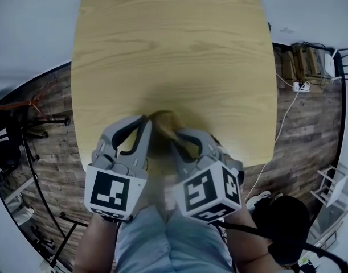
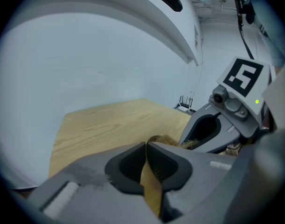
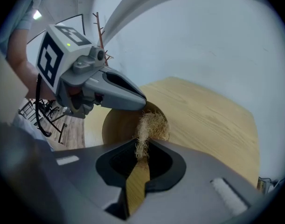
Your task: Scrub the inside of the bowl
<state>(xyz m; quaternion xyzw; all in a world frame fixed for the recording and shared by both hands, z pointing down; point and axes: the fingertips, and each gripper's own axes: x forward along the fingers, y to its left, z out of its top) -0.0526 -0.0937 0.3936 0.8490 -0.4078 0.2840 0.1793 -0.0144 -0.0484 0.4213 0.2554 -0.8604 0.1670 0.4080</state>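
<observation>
A small wooden bowl [image 1: 164, 120] is held tilted over the near edge of the light wooden table [image 1: 174, 50]. My left gripper [image 1: 144, 124] is shut on the bowl's rim, and the thin wooden wall [image 2: 150, 183] shows between its jaws. My right gripper [image 1: 178, 136] is shut on a tuft of straw-coloured scrubber [image 3: 149, 127]. The scrubber's fibres reach into the bowl's hollow [image 3: 119, 125]. The left gripper [image 3: 133, 99] lies over the rim just above the tuft. From the left, the right gripper [image 2: 205, 132] shows with fibres [image 2: 194, 144] at its tip.
The table's near edge [image 1: 162, 166] lies under both grippers, with the person's lap below. A white cable [image 1: 282, 124] and a power strip [image 1: 302, 86] lie on the plank floor to the right. Black stands [image 1: 37, 124] are at the left. A pale wall is behind the table.
</observation>
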